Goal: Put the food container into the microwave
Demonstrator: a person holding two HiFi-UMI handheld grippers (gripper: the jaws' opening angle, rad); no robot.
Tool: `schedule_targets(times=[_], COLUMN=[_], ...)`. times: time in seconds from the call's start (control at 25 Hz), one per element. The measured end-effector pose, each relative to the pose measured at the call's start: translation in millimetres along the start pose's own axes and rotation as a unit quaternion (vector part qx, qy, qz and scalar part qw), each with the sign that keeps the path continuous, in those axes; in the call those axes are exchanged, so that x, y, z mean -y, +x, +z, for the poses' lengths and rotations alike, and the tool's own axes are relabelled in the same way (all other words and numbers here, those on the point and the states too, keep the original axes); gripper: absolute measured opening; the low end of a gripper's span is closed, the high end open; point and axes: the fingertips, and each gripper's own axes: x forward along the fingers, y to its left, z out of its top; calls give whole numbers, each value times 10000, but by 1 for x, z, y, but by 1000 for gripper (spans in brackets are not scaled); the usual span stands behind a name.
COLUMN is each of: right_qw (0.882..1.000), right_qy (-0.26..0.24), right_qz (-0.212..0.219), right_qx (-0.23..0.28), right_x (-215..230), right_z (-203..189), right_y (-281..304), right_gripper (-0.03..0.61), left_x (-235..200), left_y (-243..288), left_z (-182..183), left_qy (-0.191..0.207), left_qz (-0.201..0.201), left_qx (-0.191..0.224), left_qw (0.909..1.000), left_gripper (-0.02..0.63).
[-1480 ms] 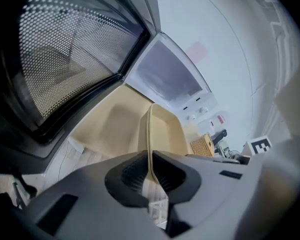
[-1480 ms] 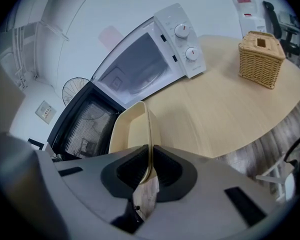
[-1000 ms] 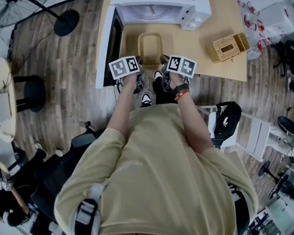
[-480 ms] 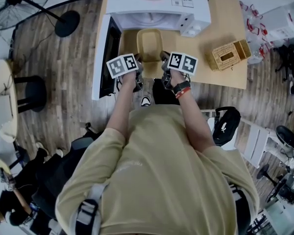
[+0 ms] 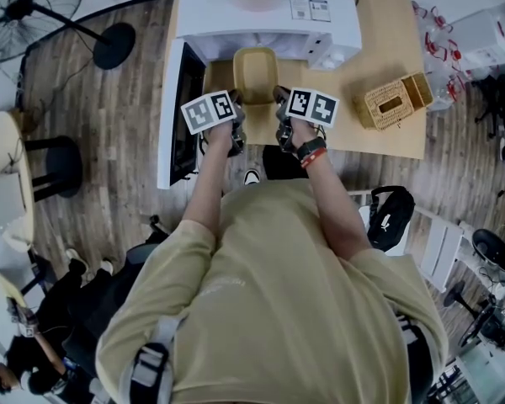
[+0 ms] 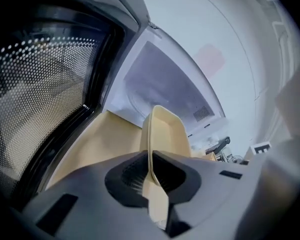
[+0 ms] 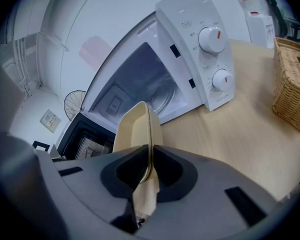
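Observation:
A beige food container [image 5: 256,74] is held level between both grippers, its far end at the mouth of the white microwave [image 5: 261,11]. My left gripper [image 5: 236,124] is shut on the container's left rim [image 6: 151,156]. My right gripper [image 5: 279,118] is shut on its right rim [image 7: 149,154]. The microwave door [image 5: 178,112] hangs open to the left, and the cavity [image 6: 160,84] lies straight ahead of the container. The microwave's dials [image 7: 212,39] show in the right gripper view.
The microwave stands on a wooden table [image 5: 387,49]. A wicker box [image 5: 393,98] sits to the right on the table. A standing fan [image 5: 34,7] is on the floor at the far left, and chairs and a black bag [image 5: 390,213] are on the right.
Both grippers have carried the container forward, from the table's front part up to the microwave opening. The grip on both rims is unchanged.

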Motion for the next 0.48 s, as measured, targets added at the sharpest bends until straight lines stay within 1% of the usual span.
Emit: schedule_targets(times=[0.16, 0.48], right_qw=[10000, 10000], right_qy=[-30, -67], right_qz=[34, 17], right_qx=[37, 60], right_x=[-6, -7], right_z=[7, 31], right_y=[5, 24], right_gripper=[54, 54], left_x=[-1, -2], left_y=[0, 16], left_z=[11, 35], left_qy=[-3, -14], left_qz=[20, 87], left_qx=[66, 166], left_qw=[10000, 9998], left_gripper=[44, 44])
